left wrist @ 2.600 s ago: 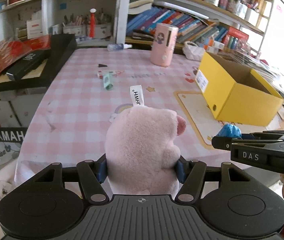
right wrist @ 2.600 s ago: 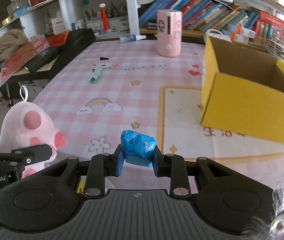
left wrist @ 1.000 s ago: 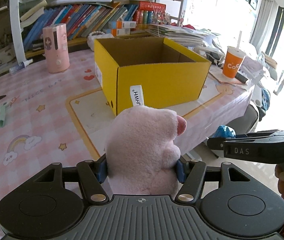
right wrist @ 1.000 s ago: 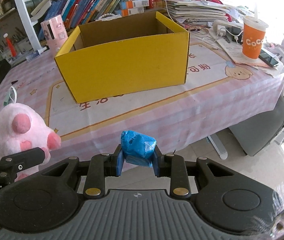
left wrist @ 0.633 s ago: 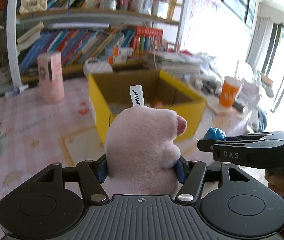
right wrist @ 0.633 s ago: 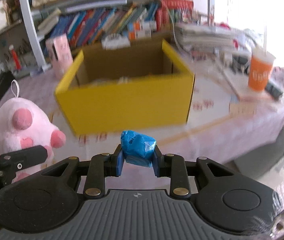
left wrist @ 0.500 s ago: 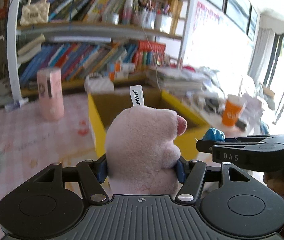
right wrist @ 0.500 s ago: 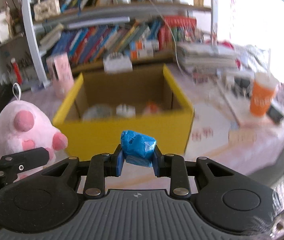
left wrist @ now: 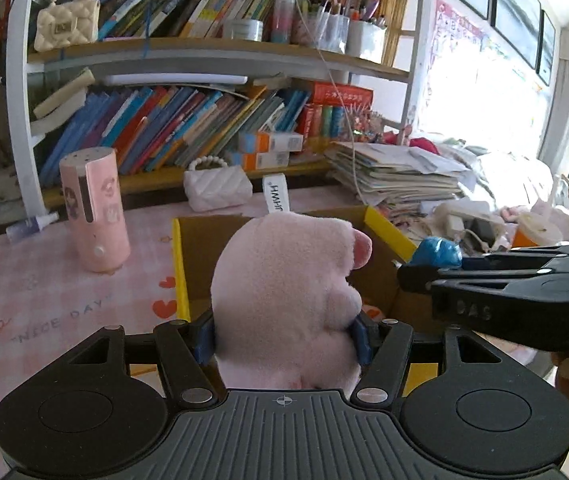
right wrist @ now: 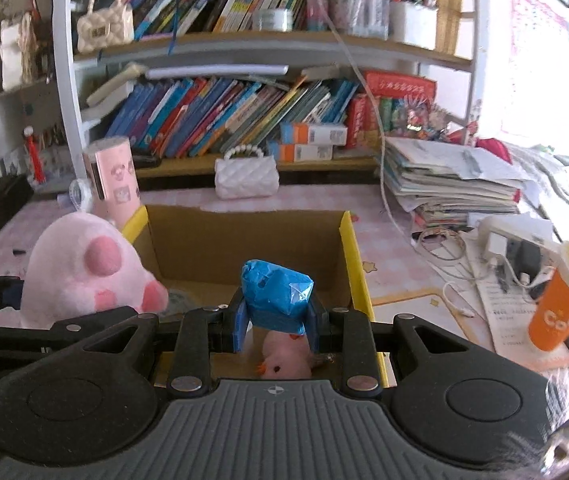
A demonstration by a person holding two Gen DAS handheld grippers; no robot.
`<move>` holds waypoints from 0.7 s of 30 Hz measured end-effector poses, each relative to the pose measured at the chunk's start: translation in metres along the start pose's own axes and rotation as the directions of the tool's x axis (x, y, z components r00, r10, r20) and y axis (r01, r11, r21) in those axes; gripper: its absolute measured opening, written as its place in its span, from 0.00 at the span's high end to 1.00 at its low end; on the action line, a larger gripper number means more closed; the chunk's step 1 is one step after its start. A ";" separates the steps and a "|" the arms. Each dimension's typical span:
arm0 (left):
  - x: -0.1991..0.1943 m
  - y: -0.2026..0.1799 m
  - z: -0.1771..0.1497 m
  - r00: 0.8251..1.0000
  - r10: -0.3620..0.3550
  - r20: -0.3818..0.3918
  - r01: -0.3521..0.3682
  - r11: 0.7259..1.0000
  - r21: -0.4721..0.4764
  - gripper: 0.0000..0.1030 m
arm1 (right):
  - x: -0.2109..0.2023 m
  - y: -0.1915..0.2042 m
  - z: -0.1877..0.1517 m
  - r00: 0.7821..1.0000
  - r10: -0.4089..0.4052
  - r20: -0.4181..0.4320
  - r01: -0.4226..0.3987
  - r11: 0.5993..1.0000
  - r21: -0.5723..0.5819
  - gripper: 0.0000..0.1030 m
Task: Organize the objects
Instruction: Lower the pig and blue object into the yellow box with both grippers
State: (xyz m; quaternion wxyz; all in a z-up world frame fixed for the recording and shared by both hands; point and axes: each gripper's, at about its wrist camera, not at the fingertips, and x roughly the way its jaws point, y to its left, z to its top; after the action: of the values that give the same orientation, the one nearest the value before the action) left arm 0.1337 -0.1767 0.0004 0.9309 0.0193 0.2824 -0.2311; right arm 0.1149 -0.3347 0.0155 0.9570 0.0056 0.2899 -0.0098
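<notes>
Two hand-held grippers hover side by side above an open yellow box that sits on a table with a pink checked cloth. The left gripper pinches a pink plush pig at its lower body, the blue pads pressed into the fur on both sides; the pig sits upright with a white tag standing up from its head. Seen from the right camera, the pig is at the box's left wall, over the rim. The right gripper is closed on a crumpled blue wrapped lump, which it holds over the middle of the box; from the left camera the same lump shows at the tip of the right gripper's dark body. Down inside the box, below the right gripper, lies a small pink toy with an orange mark, partly hidden; what else lies on the box floor is too hidden to tell. Behind the box on the table stand a pink cylinder on the left and a white quilted purse with a pearl handle at the back. To the right are a tall stack of papers, some white cables and an orange cup with a pale lid. A bookshelf crammed with leaning books fills the wall behind, with a cream purse on its upper shelf.
</notes>
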 end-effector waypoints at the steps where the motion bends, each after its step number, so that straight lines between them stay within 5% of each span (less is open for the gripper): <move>1: 0.003 -0.001 0.001 1.000 0.005 -0.003 -0.005 1.000 0.002 0.39 | 0.006 -0.002 0.001 1.000 0.006 -0.010 -0.006 1.000 -0.008 0.74; 21: 0.075 0.001 0.016 0.989 0.095 -0.117 -0.099 0.995 -0.027 0.39 | 0.089 -0.014 0.003 0.981 0.085 -0.175 -0.114 0.981 -0.160 0.74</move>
State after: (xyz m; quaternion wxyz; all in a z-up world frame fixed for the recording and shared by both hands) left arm 0.1971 -0.2094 -0.0264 0.9233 0.0314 0.3382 -0.1793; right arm 0.1900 -0.3496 -0.0311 0.9256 -0.0602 0.3682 0.0633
